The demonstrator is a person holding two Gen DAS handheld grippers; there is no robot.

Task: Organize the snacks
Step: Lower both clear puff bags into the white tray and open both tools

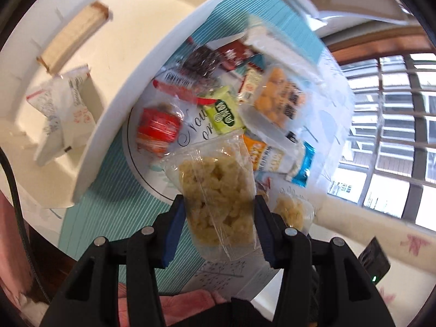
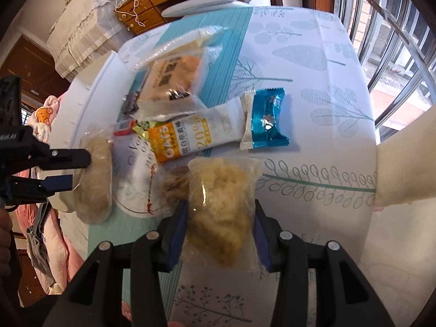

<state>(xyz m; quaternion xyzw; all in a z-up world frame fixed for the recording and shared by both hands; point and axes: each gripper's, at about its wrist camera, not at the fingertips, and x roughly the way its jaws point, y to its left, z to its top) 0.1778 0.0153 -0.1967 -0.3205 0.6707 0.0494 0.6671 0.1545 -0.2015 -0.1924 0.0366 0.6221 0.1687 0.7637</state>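
Left gripper (image 1: 218, 218) clamps puffed-snack bag (image 1: 218, 188), long axis pointing ahead; right gripper (image 2: 220, 218) clamps second bag (image 2: 223, 207) likewise.

Snack packets (image 2: 188, 139) on clothed table (image 2: 313, 54)

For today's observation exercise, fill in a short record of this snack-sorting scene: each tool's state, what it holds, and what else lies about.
left gripper: jaws shut on a clear puffed-snack bag, lifted
right gripper: jaws shut on a second clear snack bag
white bin: holds a wafer pack and a white packet
table pile: oats packet, blue wrapper, green packet
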